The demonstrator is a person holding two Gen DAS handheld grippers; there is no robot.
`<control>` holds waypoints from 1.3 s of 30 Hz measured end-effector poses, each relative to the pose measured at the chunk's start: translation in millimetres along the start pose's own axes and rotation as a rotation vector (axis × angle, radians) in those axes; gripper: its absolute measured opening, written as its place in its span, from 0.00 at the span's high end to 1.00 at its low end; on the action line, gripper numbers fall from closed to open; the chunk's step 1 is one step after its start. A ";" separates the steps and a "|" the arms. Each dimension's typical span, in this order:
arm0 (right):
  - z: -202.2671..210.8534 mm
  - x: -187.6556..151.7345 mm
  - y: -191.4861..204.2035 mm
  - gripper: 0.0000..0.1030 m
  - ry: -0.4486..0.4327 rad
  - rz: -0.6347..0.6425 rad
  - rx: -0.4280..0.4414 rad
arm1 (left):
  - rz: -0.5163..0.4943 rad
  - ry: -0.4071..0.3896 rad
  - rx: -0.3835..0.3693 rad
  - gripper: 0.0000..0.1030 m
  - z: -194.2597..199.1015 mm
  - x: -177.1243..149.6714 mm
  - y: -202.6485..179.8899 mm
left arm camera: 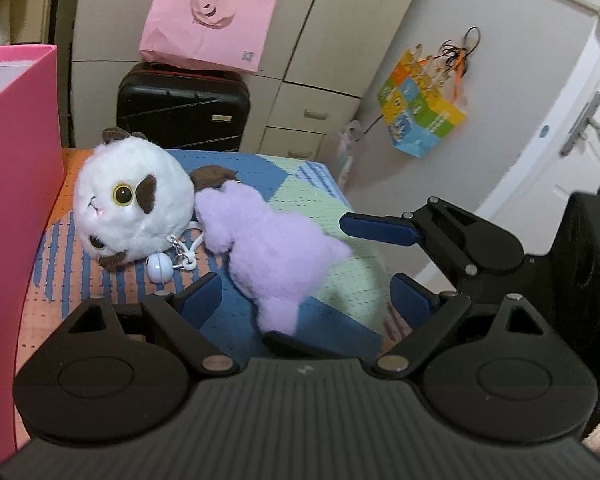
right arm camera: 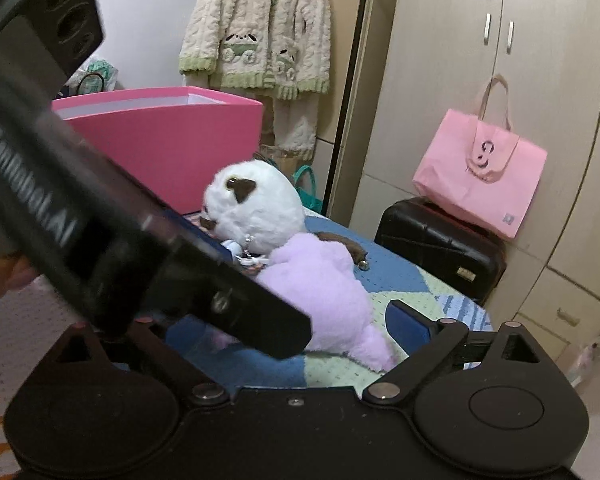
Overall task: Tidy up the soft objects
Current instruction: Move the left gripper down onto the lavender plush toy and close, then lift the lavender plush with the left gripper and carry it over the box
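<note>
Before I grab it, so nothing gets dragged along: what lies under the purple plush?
The purple plush lies on the patchwork blanket, beside the white cat plush, whose brown tail shows just behind it. Anything directly beneath it is hidden.

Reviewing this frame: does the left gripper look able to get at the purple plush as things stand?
Probably yes. The left gripper is open, and the purple plush lies on the mat right between its fingers with nothing over it. The right gripper hovers close beside and might crowd the closing.
</note>
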State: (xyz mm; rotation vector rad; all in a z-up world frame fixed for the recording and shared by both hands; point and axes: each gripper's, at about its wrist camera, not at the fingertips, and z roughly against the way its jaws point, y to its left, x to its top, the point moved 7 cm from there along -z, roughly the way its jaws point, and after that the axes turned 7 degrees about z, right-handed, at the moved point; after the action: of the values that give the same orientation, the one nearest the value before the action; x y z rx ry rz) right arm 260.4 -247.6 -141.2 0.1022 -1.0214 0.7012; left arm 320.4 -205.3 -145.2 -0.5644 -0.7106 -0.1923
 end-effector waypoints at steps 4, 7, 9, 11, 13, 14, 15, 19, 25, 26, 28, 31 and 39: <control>-14.9 -3.7 -8.4 0.04 0.039 -0.047 0.099 | -0.035 -0.034 0.091 0.19 -12.3 -0.5 2.5; -23.3 -5.9 -12.1 0.04 0.051 -0.037 0.125 | 0.017 -0.001 0.060 0.25 -17.8 0.6 6.3; -26.2 -6.7 -14.0 0.04 0.050 -0.065 0.150 | 0.015 -0.004 0.071 0.29 -19.4 0.6 7.7; -26.0 -8.2 -13.8 0.05 0.049 -0.082 0.158 | -0.004 -0.010 0.083 0.37 -20.0 -0.8 6.5; -24.7 -9.5 -11.4 0.10 0.048 -0.076 0.164 | -0.012 0.000 0.060 0.41 -20.2 -2.3 3.2; -23.6 -9.6 -10.5 0.12 0.045 -0.073 0.166 | -0.018 0.001 0.059 0.41 -19.5 -3.0 1.8; -22.1 -10.0 -9.5 0.13 0.043 -0.073 0.163 | -0.025 0.000 0.056 0.41 -19.0 -3.8 0.5; -16.2 -12.2 -10.3 0.22 0.038 -0.105 0.119 | -0.032 0.003 0.030 0.46 -14.8 -6.9 -4.8; 1.1 -11.6 -4.9 0.25 0.039 -0.182 0.056 | -0.057 0.000 -0.010 0.46 0.9 -14.4 -15.8; 4.8 -11.3 -3.7 0.26 0.041 -0.192 0.048 | -0.062 0.001 -0.019 0.46 4.2 -16.3 -17.9; 13.9 -11.8 1.7 0.26 0.041 -0.206 0.027 | -0.074 0.004 -0.035 0.46 12.9 -21.5 -21.5; 28.5 -10.2 13.7 0.26 0.032 -0.189 -0.021 | -0.067 0.022 -0.071 0.46 26.5 -30.1 -25.6; 64.5 -0.5 52.7 0.26 0.002 -0.186 -0.080 | -0.117 0.028 -0.119 0.46 66.0 -49.3 -31.0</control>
State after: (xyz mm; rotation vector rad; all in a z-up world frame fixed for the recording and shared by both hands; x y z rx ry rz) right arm 181.5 -232.0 -119.3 0.1252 -1.0220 0.4902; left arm 235.5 -195.9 -124.1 -0.6327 -0.7088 -0.3522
